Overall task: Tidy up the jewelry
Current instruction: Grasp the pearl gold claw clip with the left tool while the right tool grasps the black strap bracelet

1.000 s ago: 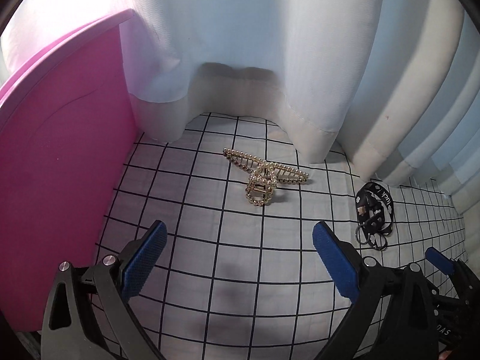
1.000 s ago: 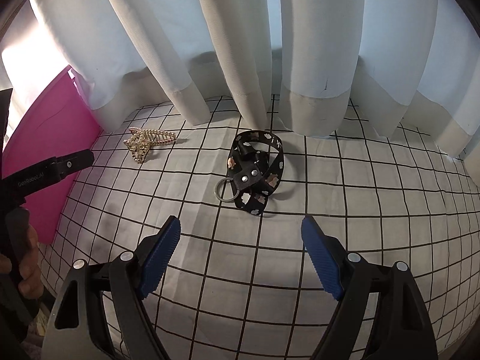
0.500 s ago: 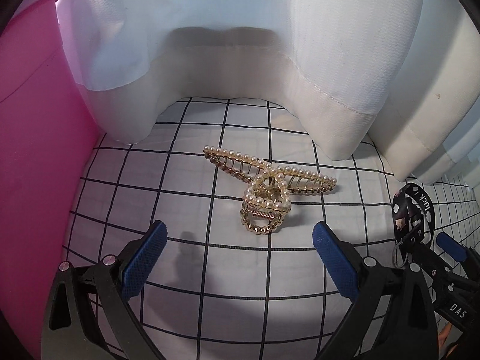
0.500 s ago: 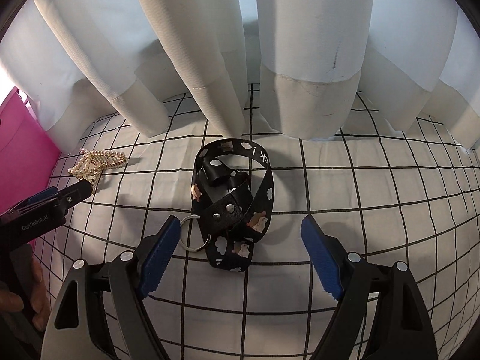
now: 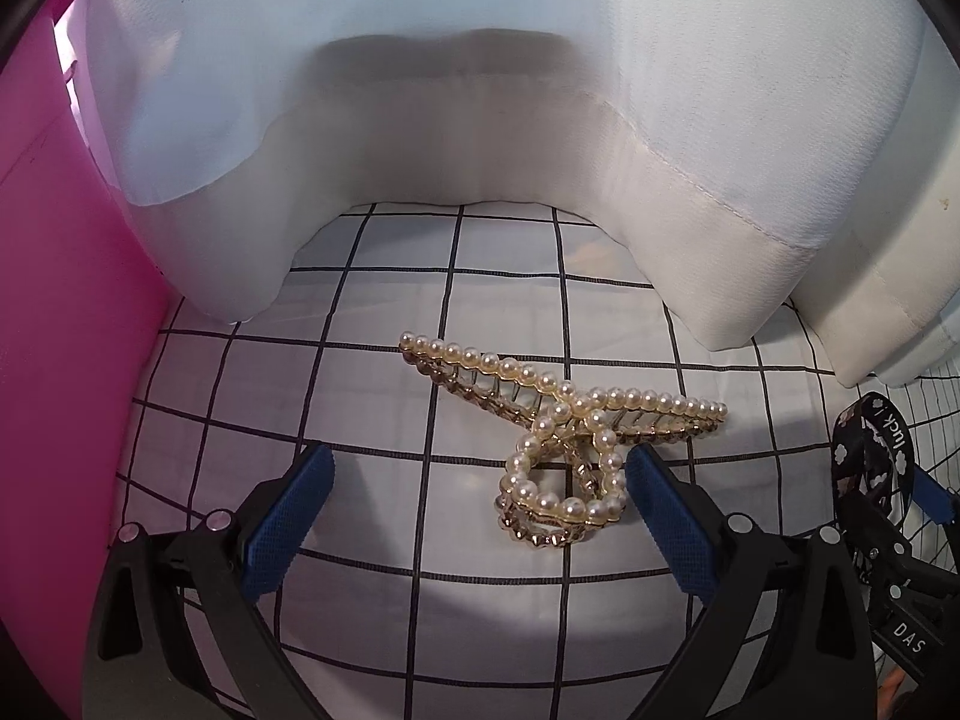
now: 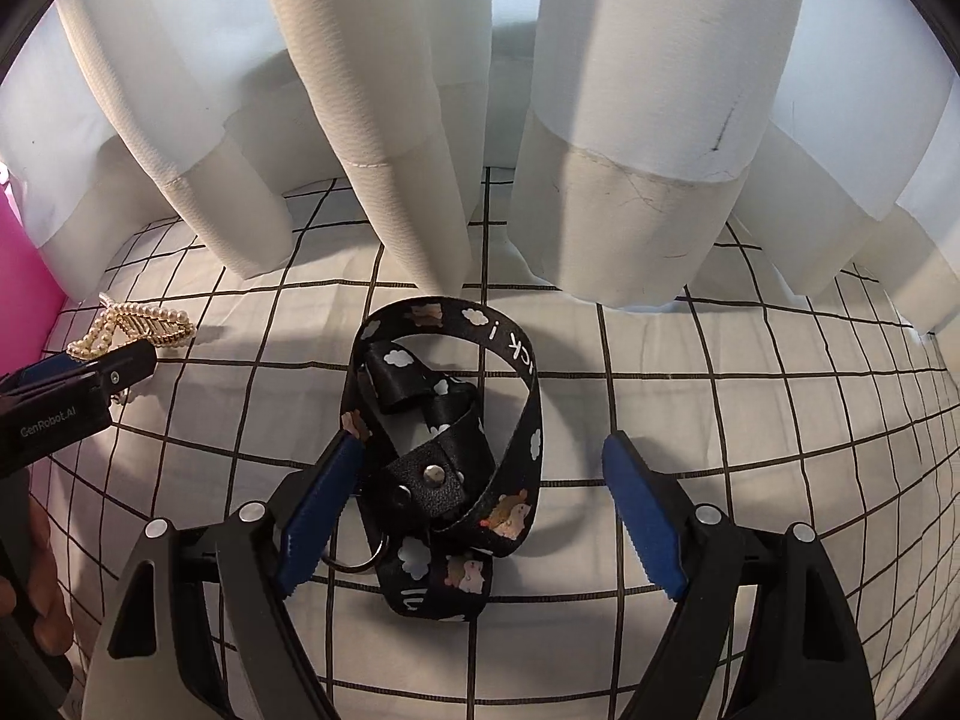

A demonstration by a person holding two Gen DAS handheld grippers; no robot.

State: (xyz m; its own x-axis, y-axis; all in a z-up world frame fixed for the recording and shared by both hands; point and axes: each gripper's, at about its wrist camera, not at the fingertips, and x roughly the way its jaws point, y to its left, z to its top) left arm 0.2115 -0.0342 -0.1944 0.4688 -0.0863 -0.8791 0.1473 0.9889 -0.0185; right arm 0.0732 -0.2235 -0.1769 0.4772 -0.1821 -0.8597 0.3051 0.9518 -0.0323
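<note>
Both grippers low over the grid cloth, jaws spread wide — nothing gripped.

Left gripper: pearl hair claw on the cloth, its loop end just beside the right pad. Right gripper: black printed strap coiled between the fingers, left pad at its edge — contact unclear. Pink bin far left.

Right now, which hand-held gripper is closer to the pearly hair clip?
Left. The left hand-held gripper is open right at the pearl hair clip. The right hand-held gripper is off to the side, straddling the black strap.
</note>
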